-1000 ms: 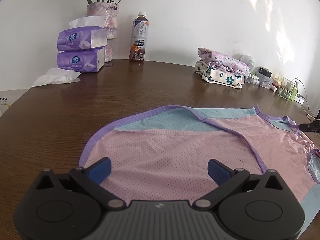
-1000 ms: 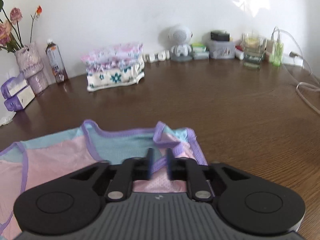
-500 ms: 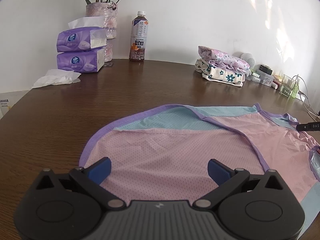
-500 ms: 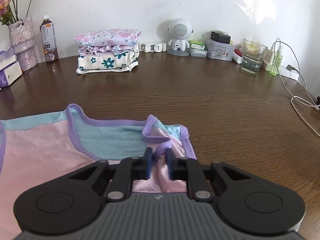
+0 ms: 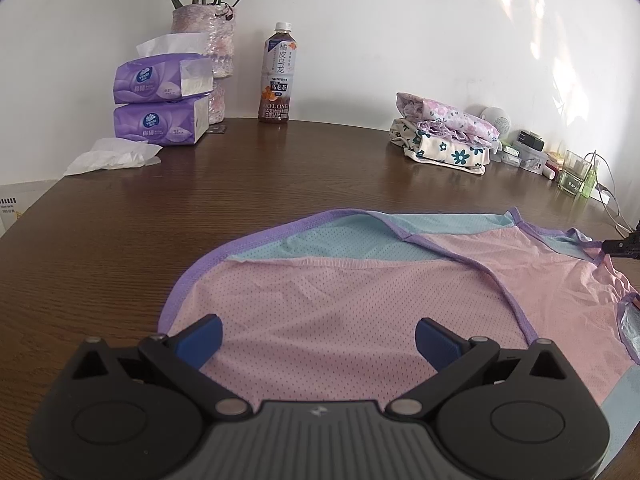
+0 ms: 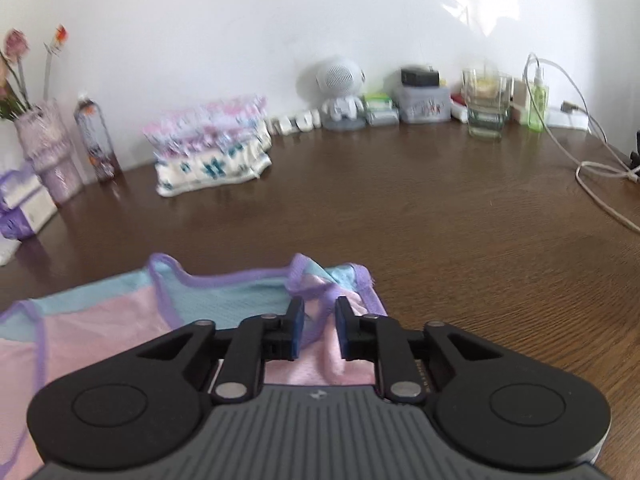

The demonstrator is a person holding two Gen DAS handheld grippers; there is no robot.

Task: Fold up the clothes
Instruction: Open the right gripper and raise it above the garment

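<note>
A pink mesh vest (image 5: 340,308) with light blue panels and purple trim lies spread on the brown table (image 5: 280,184). My left gripper (image 5: 318,334) hovers open over its near pink part, with the blue pads wide apart and nothing between them. My right gripper (image 6: 319,320) is shut on the vest's (image 6: 100,320) bunched shoulder strap at the right end, and pink and purple cloth is pinched between the pads. The right gripper's black tip (image 5: 620,246) shows at the right edge of the left wrist view. The right wrist view is blurred.
A stack of folded clothes (image 5: 444,136) sits at the back near the wall. A tea bottle (image 5: 276,76), two purple tissue packs (image 5: 160,100) and a vase stand back left. A glass (image 6: 486,108), small items and a white cable (image 6: 600,184) lie back right.
The right gripper keeps its hold on the strap while its view tilts and blurs with motion. The vest's right end shifts slightly. The left gripper stays open in place.
</note>
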